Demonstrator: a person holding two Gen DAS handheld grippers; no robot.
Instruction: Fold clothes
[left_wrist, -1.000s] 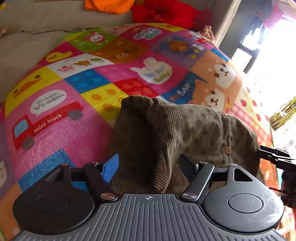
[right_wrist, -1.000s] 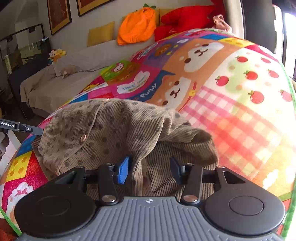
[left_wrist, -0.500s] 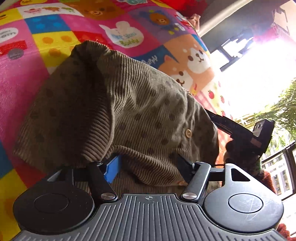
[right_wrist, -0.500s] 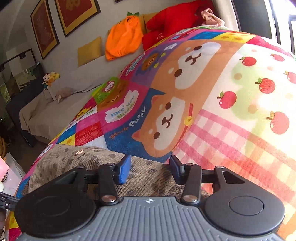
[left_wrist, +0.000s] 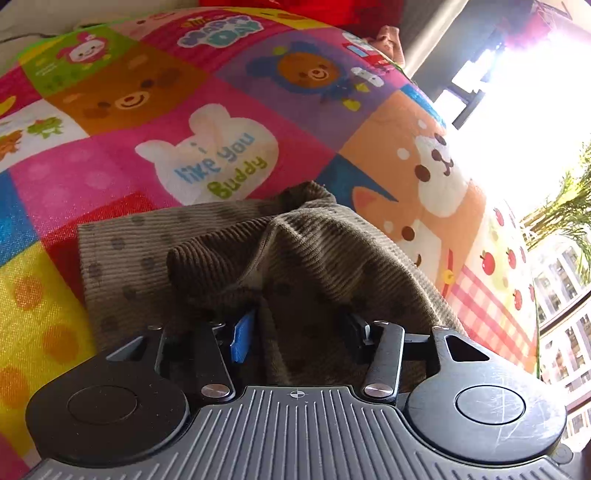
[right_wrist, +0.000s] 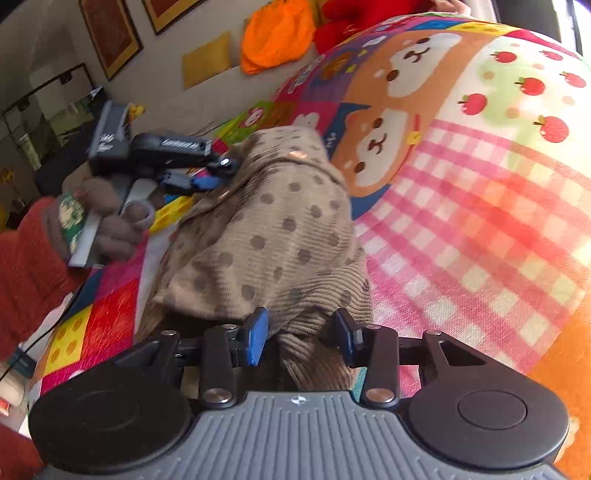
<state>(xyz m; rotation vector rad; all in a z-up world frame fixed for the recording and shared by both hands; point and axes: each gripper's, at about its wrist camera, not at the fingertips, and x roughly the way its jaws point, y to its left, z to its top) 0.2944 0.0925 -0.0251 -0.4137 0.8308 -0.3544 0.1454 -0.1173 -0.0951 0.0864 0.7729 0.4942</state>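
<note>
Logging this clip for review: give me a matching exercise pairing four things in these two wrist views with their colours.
Things:
1. garment
2. plush cushion on the sofa
3. person's sleeve
4. rabbit patch reading "I like you Buddy" on the mat

Colours:
A. white
B. red
C. brown with darker dots
D. orange

Pairs: 1-C, 2-D, 3-B, 4-A

daylight, bright | window (left_wrist: 524, 85) glare blown out | fisheye edges bent
</note>
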